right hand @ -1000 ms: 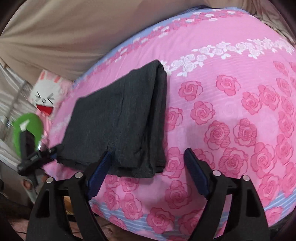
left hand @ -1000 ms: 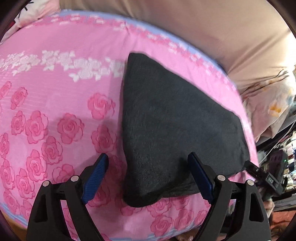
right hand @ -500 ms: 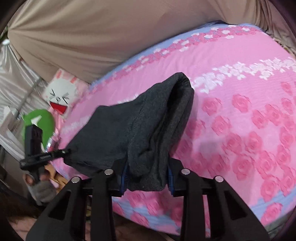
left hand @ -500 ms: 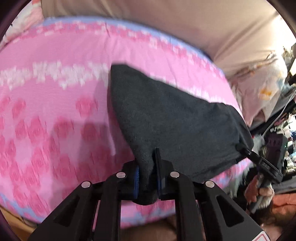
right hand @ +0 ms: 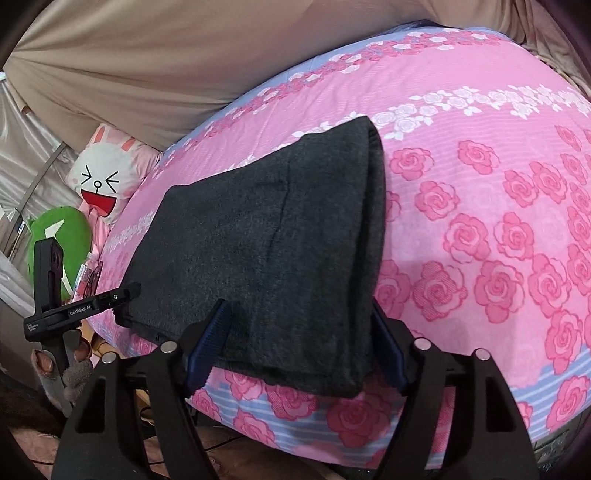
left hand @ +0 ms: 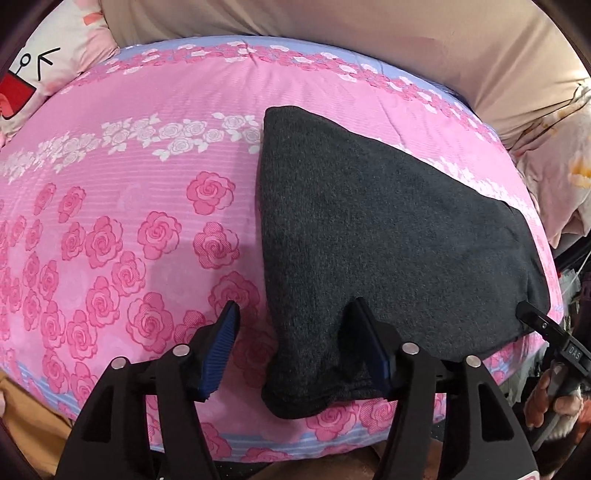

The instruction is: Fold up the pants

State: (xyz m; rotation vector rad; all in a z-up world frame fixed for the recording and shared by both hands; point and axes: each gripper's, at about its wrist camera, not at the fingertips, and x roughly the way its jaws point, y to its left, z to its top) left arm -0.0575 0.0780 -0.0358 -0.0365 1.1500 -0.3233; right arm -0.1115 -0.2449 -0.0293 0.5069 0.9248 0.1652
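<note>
The dark grey pants (left hand: 384, 236) lie folded in a flat stack on the pink rose bedsheet (left hand: 147, 192). My left gripper (left hand: 299, 347) is open, its blue-padded fingers astride the near left corner of the stack. In the right wrist view the pants (right hand: 266, 236) lie the same way, and my right gripper (right hand: 299, 343) is open with its fingers on either side of the near right corner. The other gripper shows at each view's edge, beside the pants.
A beige headboard (left hand: 369, 33) runs along the far side of the bed. A cartoon rabbit pillow (right hand: 107, 173) and a green plush (right hand: 62, 236) lie off the left end. A floral pillow (left hand: 554, 155) is at the right end. The bed's front edge is close below both grippers.
Half a second ago both grippers were shut on the near corners of the pants and held them lifted. Now both have opened and the pants lie flat on the sheet.
</note>
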